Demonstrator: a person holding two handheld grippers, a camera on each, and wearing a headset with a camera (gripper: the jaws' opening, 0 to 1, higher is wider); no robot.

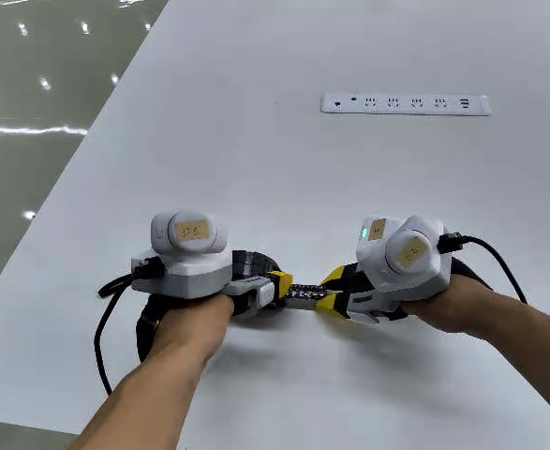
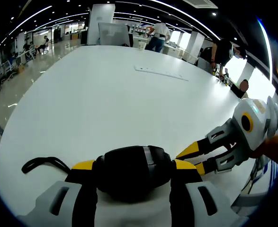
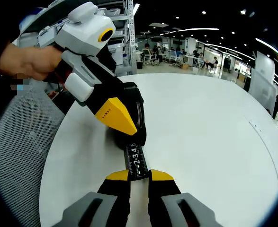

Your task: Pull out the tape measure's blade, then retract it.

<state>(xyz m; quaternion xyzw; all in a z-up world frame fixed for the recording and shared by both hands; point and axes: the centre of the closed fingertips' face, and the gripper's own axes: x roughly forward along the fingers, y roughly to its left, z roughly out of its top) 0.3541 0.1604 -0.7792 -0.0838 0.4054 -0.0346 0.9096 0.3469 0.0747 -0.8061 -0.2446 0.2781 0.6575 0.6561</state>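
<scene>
My left tongs (image 2: 134, 165): clamped around the black tape measure case (image 2: 129, 176).
My right tongs (image 3: 139, 176): pinching its blade (image 3: 136, 158), a short length showing.

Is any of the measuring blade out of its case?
Yes: in the right gripper view a short stretch of blade, numbered 2 to 5, runs from the black case to the right gripper.

black round tape measure case (image 2: 134, 165): underside hidden by left gripper (image 1: 273, 288) | black numbered blade (image 3: 135, 160): tip hidden between right gripper (image 3: 139, 176) jaws | white power strip (image 1: 405, 104): markings too small
</scene>
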